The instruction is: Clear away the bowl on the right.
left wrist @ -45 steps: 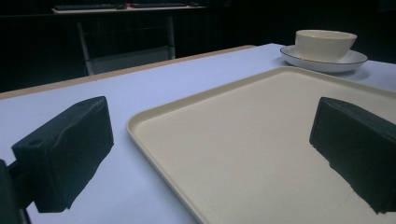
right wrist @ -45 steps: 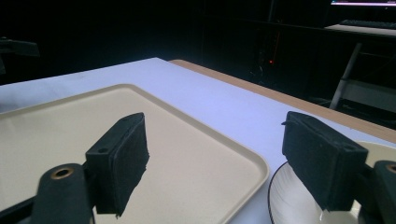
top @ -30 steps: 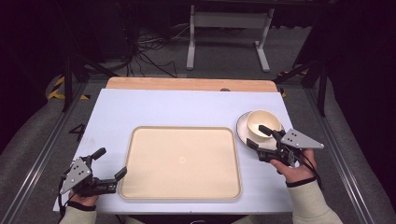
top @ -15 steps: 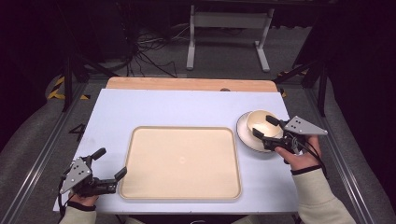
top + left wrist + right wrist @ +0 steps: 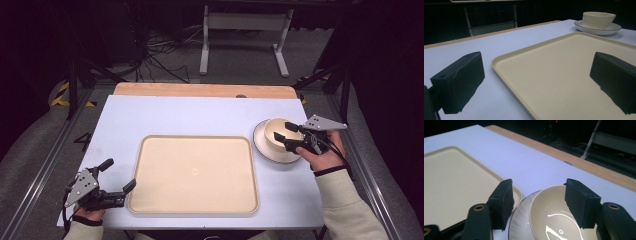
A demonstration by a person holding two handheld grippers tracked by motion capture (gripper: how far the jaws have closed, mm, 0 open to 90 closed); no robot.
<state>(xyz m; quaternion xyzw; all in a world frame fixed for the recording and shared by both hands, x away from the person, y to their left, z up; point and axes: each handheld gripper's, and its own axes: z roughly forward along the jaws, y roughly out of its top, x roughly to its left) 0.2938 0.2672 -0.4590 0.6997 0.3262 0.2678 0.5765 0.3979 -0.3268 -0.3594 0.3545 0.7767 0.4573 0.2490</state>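
Note:
A cream bowl [image 5: 274,131] [image 5: 554,215] [image 5: 598,20] stands on a white plate [image 5: 267,149] [image 5: 599,29] [image 5: 520,225] at the table's right. My right gripper [image 5: 285,131] [image 5: 539,195] hovers open just above the bowl, one jaw over its near rim and one over its far side. A large beige tray [image 5: 194,173] [image 5: 564,70] [image 5: 451,185] lies in the middle. At the tray's front left corner my left gripper [image 5: 118,176] [image 5: 536,82] rests open, with one jaw over the tray's edge and the other over bare table.
The table [image 5: 165,117] is pale blue-white with a wooden strip [image 5: 205,90] along its far edge. A metal frame rail [image 5: 365,170] runs down the right side. Behind the table, a stand's legs [image 5: 240,45] and cables sit on the floor.
My right gripper has moved from the plate's right edge forward and left until it hangs over the bowl. The left gripper has stayed put.

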